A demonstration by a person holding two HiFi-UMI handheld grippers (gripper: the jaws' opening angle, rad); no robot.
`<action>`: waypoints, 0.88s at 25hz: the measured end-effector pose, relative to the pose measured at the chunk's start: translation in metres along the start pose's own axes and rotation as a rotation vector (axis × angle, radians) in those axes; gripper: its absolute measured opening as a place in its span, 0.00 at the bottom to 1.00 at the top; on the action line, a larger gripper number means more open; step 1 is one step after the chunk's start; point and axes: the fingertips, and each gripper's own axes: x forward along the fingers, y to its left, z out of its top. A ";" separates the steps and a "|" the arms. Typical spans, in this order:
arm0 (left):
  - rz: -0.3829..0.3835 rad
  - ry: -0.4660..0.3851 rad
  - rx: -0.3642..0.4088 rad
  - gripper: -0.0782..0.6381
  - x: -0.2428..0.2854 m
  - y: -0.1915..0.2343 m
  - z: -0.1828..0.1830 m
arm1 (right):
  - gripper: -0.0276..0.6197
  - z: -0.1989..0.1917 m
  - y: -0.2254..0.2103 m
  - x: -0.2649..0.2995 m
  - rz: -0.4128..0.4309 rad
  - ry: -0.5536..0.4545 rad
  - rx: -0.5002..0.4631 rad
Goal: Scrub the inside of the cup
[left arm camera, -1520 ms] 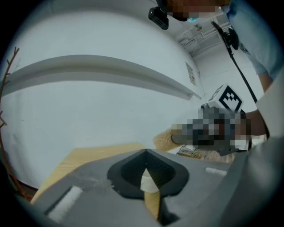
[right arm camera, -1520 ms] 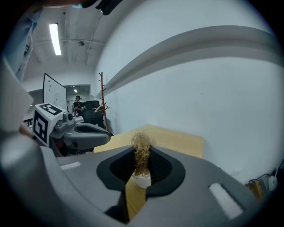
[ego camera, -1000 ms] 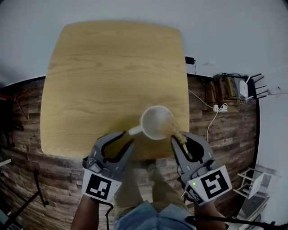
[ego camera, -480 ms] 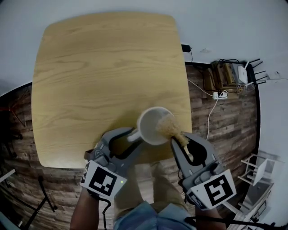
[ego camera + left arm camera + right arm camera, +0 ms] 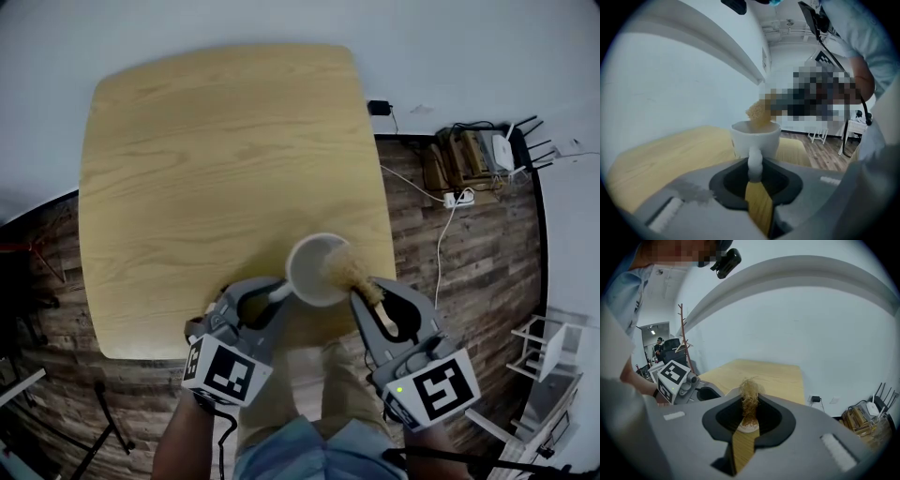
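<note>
By the table's near edge, cup; wide tabletop beyond.

Soft even light; fisheye warp, dark vignetted edges, foreground blur.

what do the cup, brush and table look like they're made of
The cup is likely glazed white ceramic, smooth and thick-walled; plastic is possible. The brush has frizzy tan strands, probably coarse plant fibre. The table is pale wood or wood-look laminate, matte, with visible grain lines.
</note>
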 end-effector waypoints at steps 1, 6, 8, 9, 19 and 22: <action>-0.017 0.022 0.016 0.22 0.001 -0.001 -0.003 | 0.14 -0.001 0.000 0.000 0.000 0.006 0.005; -0.070 0.155 0.036 0.21 0.001 0.000 0.000 | 0.14 0.003 -0.004 -0.002 0.036 -0.003 0.079; -0.086 0.204 0.053 0.21 0.001 0.000 0.006 | 0.14 0.006 -0.008 -0.006 0.040 -0.001 0.081; -0.097 0.225 0.059 0.21 0.001 0.000 0.010 | 0.14 0.008 -0.010 -0.009 0.039 0.003 0.066; -0.098 0.408 0.186 0.21 0.009 -0.005 0.037 | 0.14 0.001 -0.022 -0.008 0.248 0.071 -0.061; -0.089 0.449 0.200 0.21 0.009 -0.009 0.038 | 0.14 -0.007 -0.018 0.001 0.332 0.116 -0.116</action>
